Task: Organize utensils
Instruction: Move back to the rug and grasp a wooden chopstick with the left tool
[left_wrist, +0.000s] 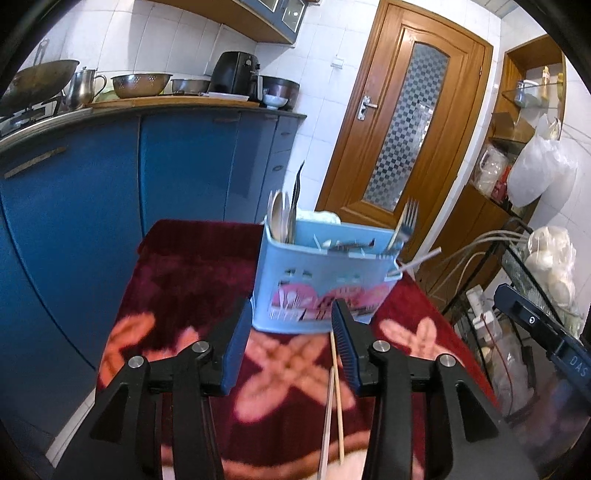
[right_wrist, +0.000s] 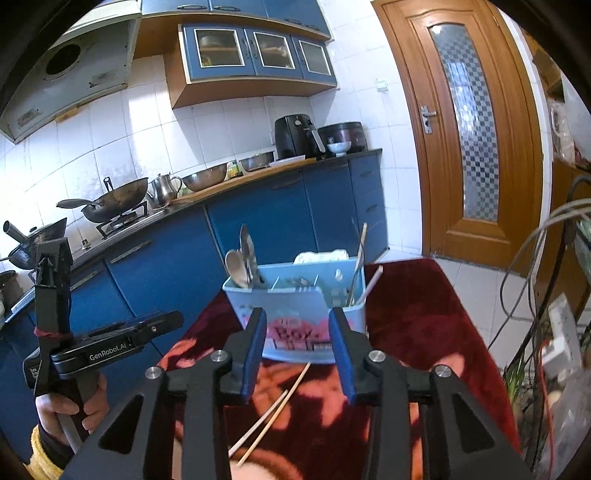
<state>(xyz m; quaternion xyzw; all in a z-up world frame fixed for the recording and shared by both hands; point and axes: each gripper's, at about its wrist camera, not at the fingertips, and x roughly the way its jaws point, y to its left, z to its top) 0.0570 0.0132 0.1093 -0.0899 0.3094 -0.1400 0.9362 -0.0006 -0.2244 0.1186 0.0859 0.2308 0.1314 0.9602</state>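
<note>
Where cloth shows: two chopsticks (right_wrist: 273, 413).

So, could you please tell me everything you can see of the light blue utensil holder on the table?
The utensil holder is a light blue plastic caddy with slotted walls, inner dividers and a pink picture on its front. It stands upright on the dark red patterned cloth. Spoons stick up at one end, a fork and sticks at the other. Two loose chopsticks lie on the cloth before it; both grippers are clear of it.
</note>
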